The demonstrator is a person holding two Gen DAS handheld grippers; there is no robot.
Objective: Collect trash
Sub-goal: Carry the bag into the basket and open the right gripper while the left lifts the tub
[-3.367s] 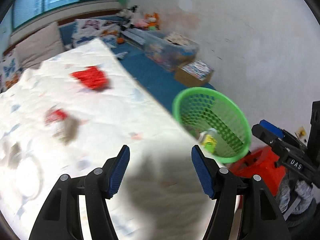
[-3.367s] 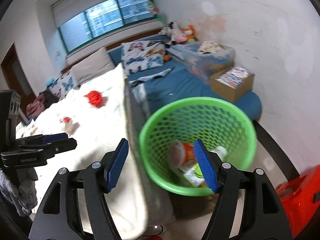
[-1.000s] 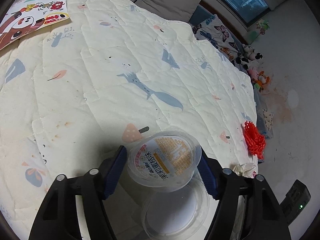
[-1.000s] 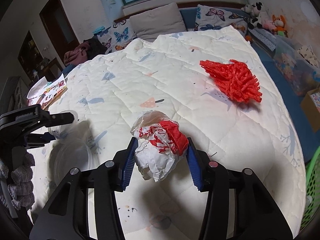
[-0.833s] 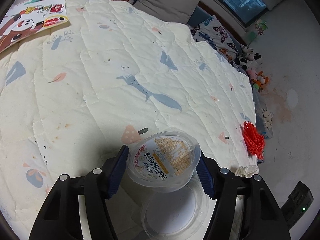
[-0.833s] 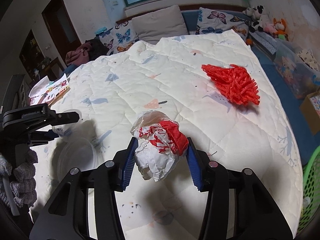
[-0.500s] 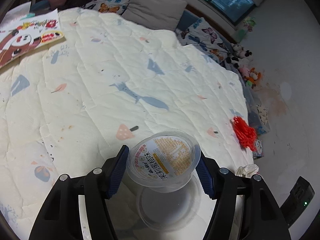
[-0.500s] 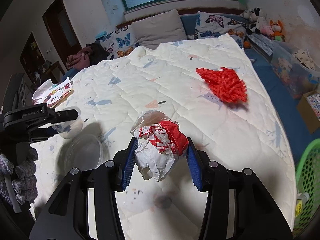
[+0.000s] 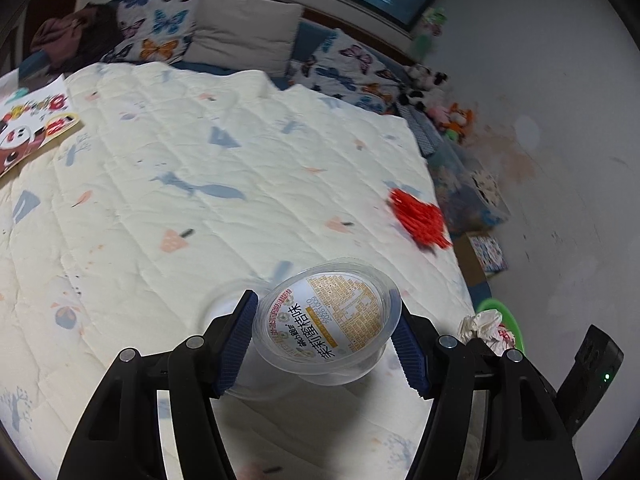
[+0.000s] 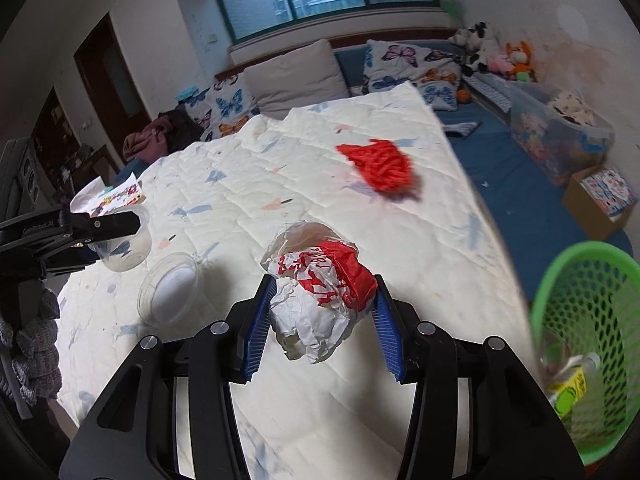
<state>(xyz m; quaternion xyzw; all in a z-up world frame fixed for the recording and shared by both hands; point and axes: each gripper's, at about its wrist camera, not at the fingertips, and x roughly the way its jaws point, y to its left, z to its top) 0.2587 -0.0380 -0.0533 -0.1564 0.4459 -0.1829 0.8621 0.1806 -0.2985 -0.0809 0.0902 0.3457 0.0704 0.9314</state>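
Carrying two pieces toward the green basket point(image 10: 588, 344) beside the bed point(image 9: 200, 184): left gripper point(image 9: 326, 344) fingers clamping a clear plastic cup point(image 9: 332, 326), right gripper point(image 10: 320, 328) fingers pinching a crumpled wrapper point(image 10: 320, 300). Next, likely swinging over the rim and releasing; red mesh point(image 10: 380, 168) and clear lid point(image 10: 168, 288) remaining on the bed.

- Left gripper point(image 9: 326, 338): glossy black plastic arms, round silver screws, ribbed blue pads point(image 9: 235, 342) on the fingers.
- Right gripper point(image 10: 322, 326): same black arms, silver screws and blue pads point(image 10: 258, 328).
- Grey knitted glove point(image 10: 34, 340) at the left edge.
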